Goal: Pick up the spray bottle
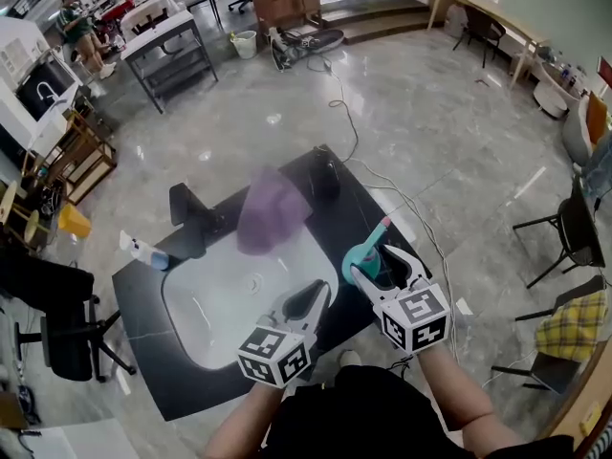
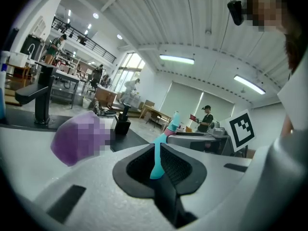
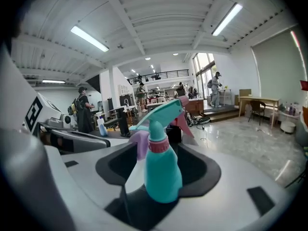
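Note:
The teal spray bottle [image 1: 366, 256] with a pink collar stands upright on the black counter [image 1: 153, 371], at the right rim of the white sink [image 1: 191, 304]. My right gripper [image 1: 378, 262] is open, one jaw on each side of the bottle. In the right gripper view the bottle [image 3: 162, 172] fills the hollow between the pads, with a gap on both sides. My left gripper [image 1: 320, 295] hovers over the sink's near right part, shut and empty. The left gripper view shows a thin teal strip of the bottle [image 2: 157, 162] past my left gripper [image 2: 161, 172].
A purple, blurred lump [image 1: 270, 210] lies at the sink's far edge. A black tap [image 1: 186, 218] stands at its left and a black dispenser [image 1: 325, 175] at the counter's far corner. A small white bottle [image 1: 143, 253] lies near the tap. Chairs stand around.

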Demonstrator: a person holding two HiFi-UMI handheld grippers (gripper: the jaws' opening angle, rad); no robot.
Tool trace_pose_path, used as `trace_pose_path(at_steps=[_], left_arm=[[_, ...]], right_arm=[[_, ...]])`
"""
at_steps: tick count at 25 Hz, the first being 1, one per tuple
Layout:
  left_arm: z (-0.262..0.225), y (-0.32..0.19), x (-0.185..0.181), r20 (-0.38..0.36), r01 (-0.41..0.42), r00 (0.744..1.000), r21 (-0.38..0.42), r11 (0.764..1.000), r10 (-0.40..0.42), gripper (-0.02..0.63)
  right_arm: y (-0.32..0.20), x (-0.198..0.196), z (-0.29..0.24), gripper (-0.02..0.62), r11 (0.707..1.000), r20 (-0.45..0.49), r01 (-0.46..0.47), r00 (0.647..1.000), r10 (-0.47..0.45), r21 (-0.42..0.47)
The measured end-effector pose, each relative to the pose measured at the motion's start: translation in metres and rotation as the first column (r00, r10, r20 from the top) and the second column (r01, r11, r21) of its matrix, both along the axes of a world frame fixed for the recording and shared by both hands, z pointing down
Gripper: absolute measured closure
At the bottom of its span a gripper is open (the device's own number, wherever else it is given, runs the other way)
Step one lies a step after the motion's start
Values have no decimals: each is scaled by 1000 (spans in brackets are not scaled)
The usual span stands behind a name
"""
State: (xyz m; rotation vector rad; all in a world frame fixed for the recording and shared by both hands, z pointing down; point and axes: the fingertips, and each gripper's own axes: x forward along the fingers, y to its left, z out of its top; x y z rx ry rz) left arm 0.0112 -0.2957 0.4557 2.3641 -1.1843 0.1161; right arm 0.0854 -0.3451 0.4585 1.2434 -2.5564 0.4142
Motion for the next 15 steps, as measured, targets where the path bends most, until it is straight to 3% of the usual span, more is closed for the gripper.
trace_pose_path(at_steps=[15], left_arm=[[6, -23, 5, 12, 53, 999, 11, 999, -53, 597]], right_arm=[[-22, -15, 7, 354, 996, -84, 50, 996, -44, 71]])
